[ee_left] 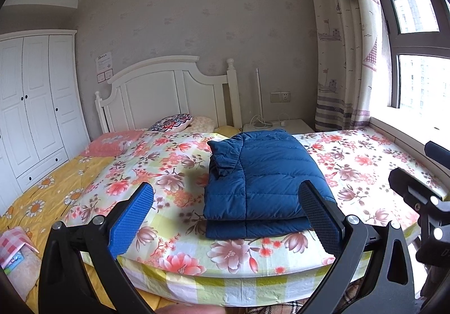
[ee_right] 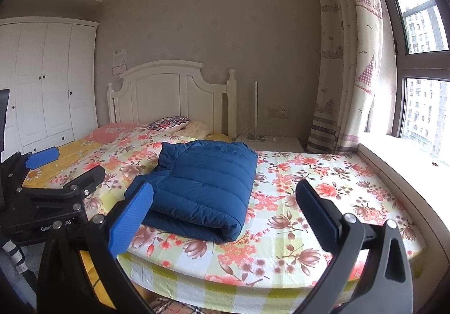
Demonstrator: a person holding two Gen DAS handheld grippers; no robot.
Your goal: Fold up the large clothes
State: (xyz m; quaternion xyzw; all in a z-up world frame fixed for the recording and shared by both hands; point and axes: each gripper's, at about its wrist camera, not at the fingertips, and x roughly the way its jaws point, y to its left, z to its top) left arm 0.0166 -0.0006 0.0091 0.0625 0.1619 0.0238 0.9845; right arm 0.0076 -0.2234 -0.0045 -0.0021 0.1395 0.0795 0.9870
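Note:
A dark blue quilted jacket (ee_left: 261, 182) lies folded into a thick rectangle on the floral bedspread (ee_left: 174, 162); in the right wrist view it (ee_right: 202, 187) sits left of centre. My left gripper (ee_left: 227, 212) is open and empty, held back at the foot of the bed, its fingers framing the jacket's near edge without touching it. My right gripper (ee_right: 225, 212) is open and empty, also held back from the bed, with the jacket just beyond its left finger. The left gripper's body shows at the left of the right wrist view (ee_right: 42, 187).
A white headboard (ee_left: 168, 94) and pillows (ee_left: 174, 122) stand at the far end. A white wardrobe (ee_left: 33, 106) is at left, a nightstand (ee_left: 278, 125), curtain (ee_left: 346, 47) and window sill (ee_right: 407, 162) at right. A yellow sheet (ee_left: 56, 187) covers the bed's left side.

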